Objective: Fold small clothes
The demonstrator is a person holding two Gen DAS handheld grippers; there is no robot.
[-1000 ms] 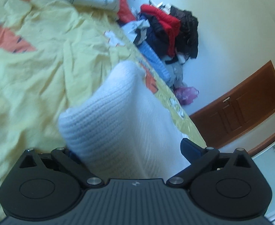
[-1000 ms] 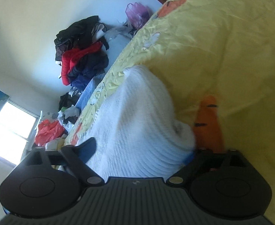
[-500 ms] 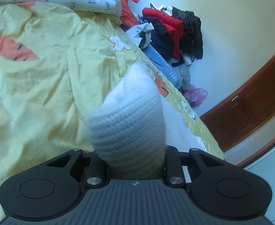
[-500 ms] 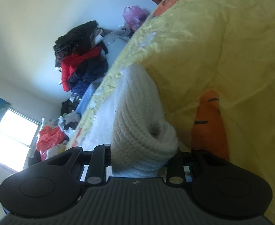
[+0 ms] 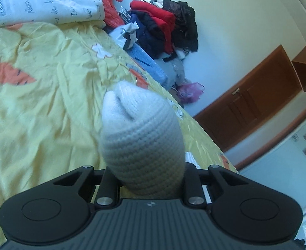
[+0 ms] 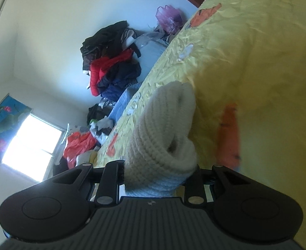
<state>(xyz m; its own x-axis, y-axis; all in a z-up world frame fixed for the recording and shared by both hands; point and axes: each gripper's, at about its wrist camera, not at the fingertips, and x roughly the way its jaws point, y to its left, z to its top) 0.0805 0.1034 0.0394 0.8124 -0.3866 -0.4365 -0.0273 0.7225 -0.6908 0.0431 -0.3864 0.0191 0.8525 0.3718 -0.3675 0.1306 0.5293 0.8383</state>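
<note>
On yellow bedsheet (image 5: 38, 108), one white knit garment (image 5: 142, 145), two claws

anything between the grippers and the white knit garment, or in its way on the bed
Nothing: the left gripper and right gripper are each shut on the white knit garment. The yellow sheet ahead looks bare.

- Your left gripper (image 5: 146, 179) is matte black – a ribbed dark-grey centre plate with a small pale emblem at its top edge.
- Two round black housings flank it, each with a recessed disc.
- Silver screw heads pin the black linkage bars.
- Your right gripper (image 6: 155, 179) has the same build – ribbed plate, discs, silver screws.
</note>
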